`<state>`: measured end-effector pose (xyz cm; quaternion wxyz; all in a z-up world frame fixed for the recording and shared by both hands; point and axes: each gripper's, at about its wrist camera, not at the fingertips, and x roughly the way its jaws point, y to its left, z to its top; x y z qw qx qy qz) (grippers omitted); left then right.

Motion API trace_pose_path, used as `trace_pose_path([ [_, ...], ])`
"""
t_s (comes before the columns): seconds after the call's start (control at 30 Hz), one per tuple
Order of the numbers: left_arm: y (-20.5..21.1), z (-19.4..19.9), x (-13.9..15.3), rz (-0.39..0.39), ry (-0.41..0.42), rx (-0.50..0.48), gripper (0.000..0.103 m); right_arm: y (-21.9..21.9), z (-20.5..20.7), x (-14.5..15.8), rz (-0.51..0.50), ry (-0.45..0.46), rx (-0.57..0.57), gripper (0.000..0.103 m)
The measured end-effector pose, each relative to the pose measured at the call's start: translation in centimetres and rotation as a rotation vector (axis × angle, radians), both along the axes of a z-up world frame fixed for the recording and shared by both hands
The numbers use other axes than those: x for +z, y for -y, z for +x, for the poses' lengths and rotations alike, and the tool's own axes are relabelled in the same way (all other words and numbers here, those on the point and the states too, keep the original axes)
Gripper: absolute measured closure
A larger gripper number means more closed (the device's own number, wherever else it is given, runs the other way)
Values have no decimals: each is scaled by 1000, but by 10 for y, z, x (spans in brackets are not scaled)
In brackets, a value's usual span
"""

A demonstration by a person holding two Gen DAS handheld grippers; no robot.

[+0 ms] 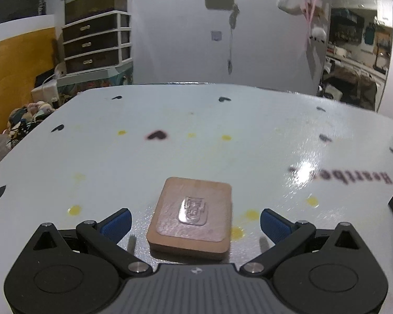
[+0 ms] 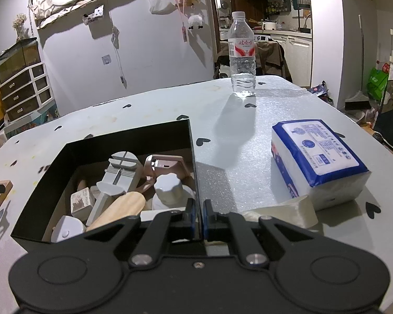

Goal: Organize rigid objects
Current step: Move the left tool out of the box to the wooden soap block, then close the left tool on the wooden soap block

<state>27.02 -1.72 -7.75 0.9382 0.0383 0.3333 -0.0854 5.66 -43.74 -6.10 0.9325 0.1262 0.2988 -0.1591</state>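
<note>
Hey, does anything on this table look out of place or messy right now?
One wooden block lies alone on the table, outside the black box holding the other pieces. The left claw is open around it. Yellow stains dot the tabletop nearby.

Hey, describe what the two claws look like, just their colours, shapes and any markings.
Both claws match. The left claw has black linkage arms with silver pivot pins, rounded black housings on each side, and ribbed blue finger pads. A ribbed grey centre plate carries a small white mark. The right claw shows the same black links, silver pins and blue pads. No cables or sleeves are visible.
</note>
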Motion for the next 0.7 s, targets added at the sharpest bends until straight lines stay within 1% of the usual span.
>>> trace_pose_path([
  [0.03, 0, 1, -2, 8, -3, -11, 2, 0, 0, -1, 0, -1, -1, 97],
  [0.1, 0, 3, -4, 22, -3, -41, 6, 0, 1, -1, -1, -2, -2, 97],
  [0.17, -1, 6, -7, 29, -5, -64, 13, 0, 2, -1, -2, -5, -4, 97],
  [0.3, -4, 12, -9, 11, 6, -85, 18, -1, 3, -2, -7, -9, -5, 96],
  [0.4, -5, 14, -8, 6, 17, -93, 27, -1, 3, -2, -7, -8, -6, 96],
  [0.47, -4, 11, -8, 6, 25, -97, 38, -1, 3, -2, -6, -7, -7, 96],
  [0.7, -5, 0, -7, -7, 26, -76, 39, -1, 2, -3, -9, -9, -6, 96],
])
